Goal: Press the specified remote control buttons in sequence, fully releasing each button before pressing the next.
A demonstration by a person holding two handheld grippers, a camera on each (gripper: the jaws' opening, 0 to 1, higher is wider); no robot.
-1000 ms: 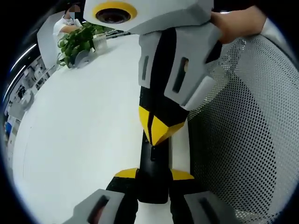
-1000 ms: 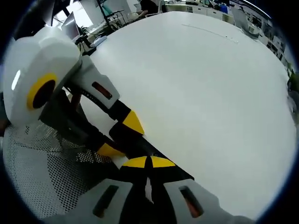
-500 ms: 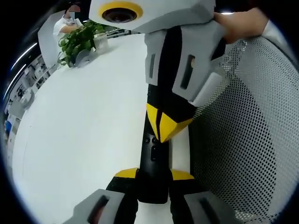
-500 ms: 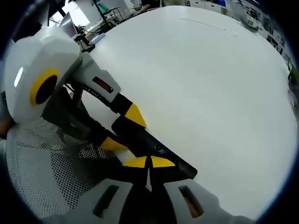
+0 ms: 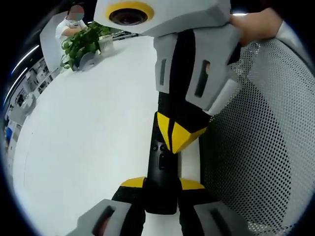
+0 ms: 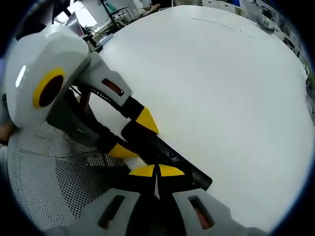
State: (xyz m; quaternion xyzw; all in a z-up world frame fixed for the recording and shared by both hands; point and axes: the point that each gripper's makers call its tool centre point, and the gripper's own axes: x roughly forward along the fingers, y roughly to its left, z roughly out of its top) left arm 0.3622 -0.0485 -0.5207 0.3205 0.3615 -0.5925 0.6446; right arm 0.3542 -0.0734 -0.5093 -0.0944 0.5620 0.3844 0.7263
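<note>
A slim black remote control [image 5: 160, 164] juts out over the white table [image 5: 88, 128], and my left gripper [image 5: 161, 185] is shut on its near end. My right gripper [image 5: 176, 138] comes down from above with its yellow tips shut together over the remote's upper part. Small round buttons show just left of those tips. In the right gripper view, the shut right gripper [image 6: 156, 171] sits at the edge of the remote control [image 6: 173, 157]. The left gripper [image 6: 134, 136] clamps the remote from the left there. Whether a button is pressed I cannot tell.
A white mesh chair back [image 5: 256, 147] stands close on the right, also seen as the mesh chair back [image 6: 44, 172]. A potted plant [image 5: 81, 42] and a seated person [image 5: 74, 19] are at the table's far end. A hand [image 5: 253, 24] holds the right gripper.
My right gripper's shut tips have slid a little along the remote, uncovering its round buttons. In the right gripper view more of the remote now shows. The left gripper's hold is unchanged.
</note>
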